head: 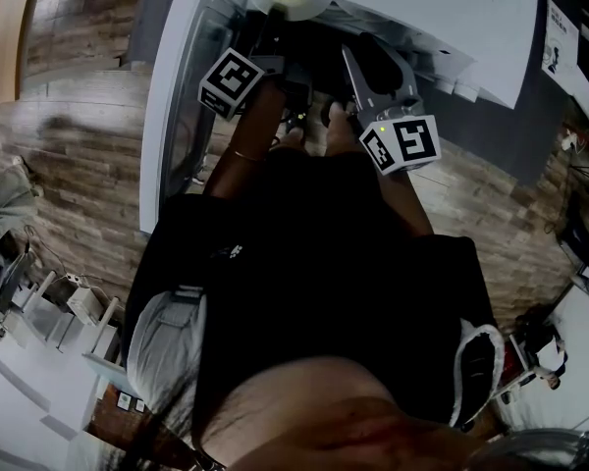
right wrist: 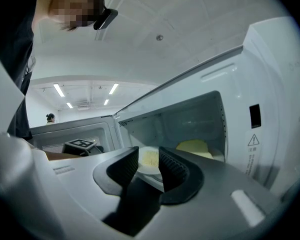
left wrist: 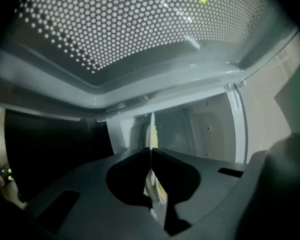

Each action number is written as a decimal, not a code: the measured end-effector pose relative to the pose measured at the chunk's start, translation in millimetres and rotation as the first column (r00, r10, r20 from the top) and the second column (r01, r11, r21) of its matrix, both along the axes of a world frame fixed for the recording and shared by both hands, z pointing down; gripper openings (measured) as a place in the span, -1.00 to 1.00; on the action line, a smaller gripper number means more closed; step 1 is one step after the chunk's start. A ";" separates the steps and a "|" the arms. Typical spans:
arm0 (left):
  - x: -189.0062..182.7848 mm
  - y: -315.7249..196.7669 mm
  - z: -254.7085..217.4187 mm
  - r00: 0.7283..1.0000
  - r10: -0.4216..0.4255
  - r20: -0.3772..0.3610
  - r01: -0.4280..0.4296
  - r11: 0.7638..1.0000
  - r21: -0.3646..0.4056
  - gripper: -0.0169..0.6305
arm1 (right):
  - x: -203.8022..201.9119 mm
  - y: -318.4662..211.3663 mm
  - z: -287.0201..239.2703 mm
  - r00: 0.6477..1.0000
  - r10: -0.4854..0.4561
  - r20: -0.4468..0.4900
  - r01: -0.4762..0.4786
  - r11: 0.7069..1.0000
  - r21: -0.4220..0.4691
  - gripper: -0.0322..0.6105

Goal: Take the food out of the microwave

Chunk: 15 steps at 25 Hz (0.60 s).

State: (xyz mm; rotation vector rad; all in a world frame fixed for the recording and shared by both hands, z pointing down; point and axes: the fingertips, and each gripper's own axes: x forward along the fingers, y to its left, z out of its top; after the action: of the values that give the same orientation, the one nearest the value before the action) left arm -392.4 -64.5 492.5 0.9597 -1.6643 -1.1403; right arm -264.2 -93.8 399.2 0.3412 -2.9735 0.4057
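The white microwave (head: 452,18) stands with its door (head: 177,96) swung open to the left. Inside it a white plate (right wrist: 149,160) carries yellow food. My left gripper (left wrist: 151,156) reaches into the cavity and is shut on the plate's thin rim (left wrist: 151,134), seen edge-on; its marker cube (head: 231,81) shows by the door. My right gripper (right wrist: 149,168) is in front of the opening, its jaws open with nothing between the pads and the plate showing beyond the gap. A pale yellow mound (right wrist: 192,146) lies further right in the cavity.
The door's perforated window (left wrist: 140,29) hangs close over the left gripper. The microwave's front panel (right wrist: 270,114) bears a warning label at the right. Wood-look flooring (head: 69,155) surrounds me, with white furniture (head: 69,302) at lower left. A distant person (right wrist: 50,117) stands in the room.
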 end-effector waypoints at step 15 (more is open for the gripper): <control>9.1 12.7 -9.9 0.999 0.035 0.009 -0.035 0.998 0.042 -0.90 | 4.6 8.5 1.9 0.998 0.055 0.011 -0.054 0.998 -0.034 -0.87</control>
State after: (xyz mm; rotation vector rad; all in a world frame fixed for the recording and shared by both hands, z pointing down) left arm -383.4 -51.8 482.6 1.0178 -1.6295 -1.1539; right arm -259.6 -85.2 401.0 0.4186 -2.9705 0.4648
